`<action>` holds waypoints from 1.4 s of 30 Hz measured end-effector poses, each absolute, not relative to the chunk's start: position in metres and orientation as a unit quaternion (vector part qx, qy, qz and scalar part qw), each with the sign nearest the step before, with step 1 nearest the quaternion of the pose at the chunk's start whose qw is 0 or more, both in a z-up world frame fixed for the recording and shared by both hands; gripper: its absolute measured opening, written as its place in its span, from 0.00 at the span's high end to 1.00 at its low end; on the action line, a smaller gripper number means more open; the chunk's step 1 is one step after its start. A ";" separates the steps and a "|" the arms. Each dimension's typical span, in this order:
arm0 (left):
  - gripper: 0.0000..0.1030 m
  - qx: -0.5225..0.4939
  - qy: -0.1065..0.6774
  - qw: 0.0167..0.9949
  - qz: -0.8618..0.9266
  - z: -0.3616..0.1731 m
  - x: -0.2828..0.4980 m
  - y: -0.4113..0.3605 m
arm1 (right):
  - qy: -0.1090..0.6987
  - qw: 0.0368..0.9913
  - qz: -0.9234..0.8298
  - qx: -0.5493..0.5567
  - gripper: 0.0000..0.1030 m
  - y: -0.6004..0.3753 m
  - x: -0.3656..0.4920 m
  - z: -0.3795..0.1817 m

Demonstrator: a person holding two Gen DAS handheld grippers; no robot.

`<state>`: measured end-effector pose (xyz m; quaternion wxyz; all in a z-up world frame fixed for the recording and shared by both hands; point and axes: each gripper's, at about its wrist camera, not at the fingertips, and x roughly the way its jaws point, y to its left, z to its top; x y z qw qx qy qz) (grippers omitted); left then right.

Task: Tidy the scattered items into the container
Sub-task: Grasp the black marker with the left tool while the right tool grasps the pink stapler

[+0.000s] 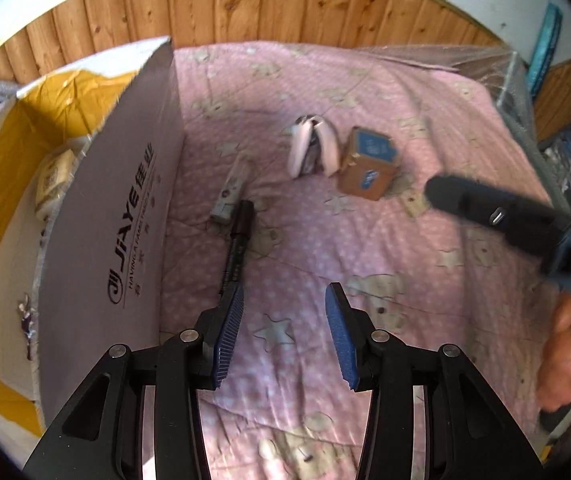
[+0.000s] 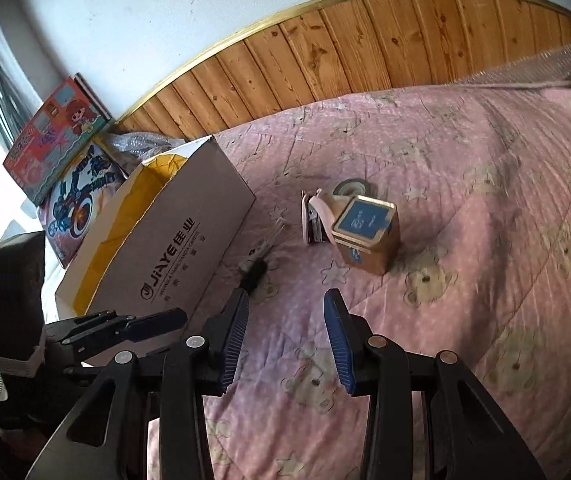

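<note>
A cardboard box [image 1: 117,208] with yellow lining stands open on the pink bed at the left; it also shows in the right wrist view [image 2: 173,240]. A black marker [image 1: 239,240] and a small grey tube [image 1: 231,190] lie beside its wall. A pink stapler [image 1: 313,148] and a brown tin with a blue lid [image 1: 369,164] stand farther out; the tin [image 2: 367,232] and stapler [image 2: 315,216] show in the right view, with a tape roll [image 2: 351,188] behind. My left gripper [image 1: 285,328] is open and empty just short of the marker. My right gripper [image 2: 285,336] is open and empty.
A wrapped pack [image 1: 51,176] lies inside the box. Wood panelling [image 2: 325,52] runs behind the bed. Colourful toy boxes [image 2: 57,140] lean at the wall beyond the box. The right gripper's body [image 1: 505,216] reaches in from the right in the left view.
</note>
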<state>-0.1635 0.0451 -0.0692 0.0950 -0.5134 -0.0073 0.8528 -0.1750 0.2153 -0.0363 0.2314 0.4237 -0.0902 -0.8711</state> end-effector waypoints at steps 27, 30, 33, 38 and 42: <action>0.86 -0.516 -0.008 0.081 0.853 -0.116 -0.185 0.023 | 0.182 0.415 -0.763 0.461 0.74 0.141 -0.308 -0.090; 0.79 -0.516 -0.022 0.083 0.852 -0.117 -0.183 0.023 | 0.183 0.403 -0.754 0.485 0.63 0.134 -0.308 -0.097; 0.70 -0.514 -0.026 0.088 0.853 -0.118 -0.181 0.025 | 0.161 0.378 -0.752 0.516 0.60 0.125 -0.309 -0.103; 0.70 -0.510 -0.006 0.093 0.855 -0.120 -0.175 0.027 | 0.147 0.350 -0.760 0.527 0.52 0.110 -0.309 -0.104; 0.83 -0.508 -0.017 0.091 0.856 -0.121 -0.176 0.018 | 0.171 0.321 -0.768 0.526 0.49 0.092 -0.300 -0.108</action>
